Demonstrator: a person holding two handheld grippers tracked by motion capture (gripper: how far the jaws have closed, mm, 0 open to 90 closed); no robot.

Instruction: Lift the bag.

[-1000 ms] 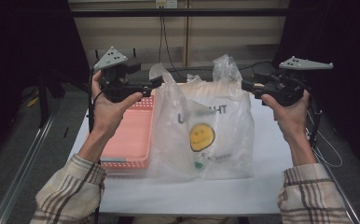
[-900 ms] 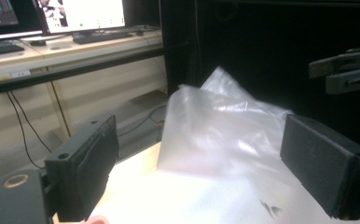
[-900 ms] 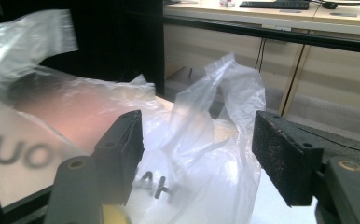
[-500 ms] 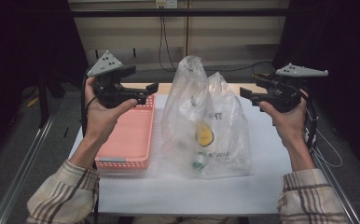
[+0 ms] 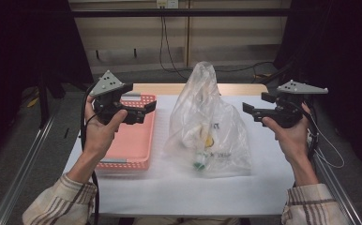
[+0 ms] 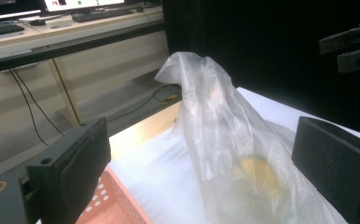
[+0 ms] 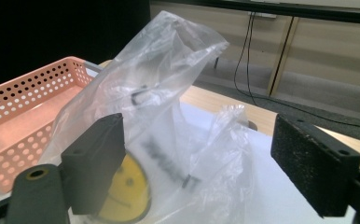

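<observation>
We hold the left gripper (image 5: 152, 107) and right gripper (image 5: 245, 108) off either side of the clear plastic bag (image 5: 208, 126), jaws just opened wide and empty, the bag slumped on the white table (image 5: 179, 187) beside the pink basket (image 5: 134, 140)

A clear plastic bag (image 5: 207, 126) stands crumpled and peaked on the white table, unheld.

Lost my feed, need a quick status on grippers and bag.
Left gripper and right gripper open, jaws just opening, nothing between. Plastic bag slumped on table, free. Pink basket beside it, nothing blocking.
</observation>
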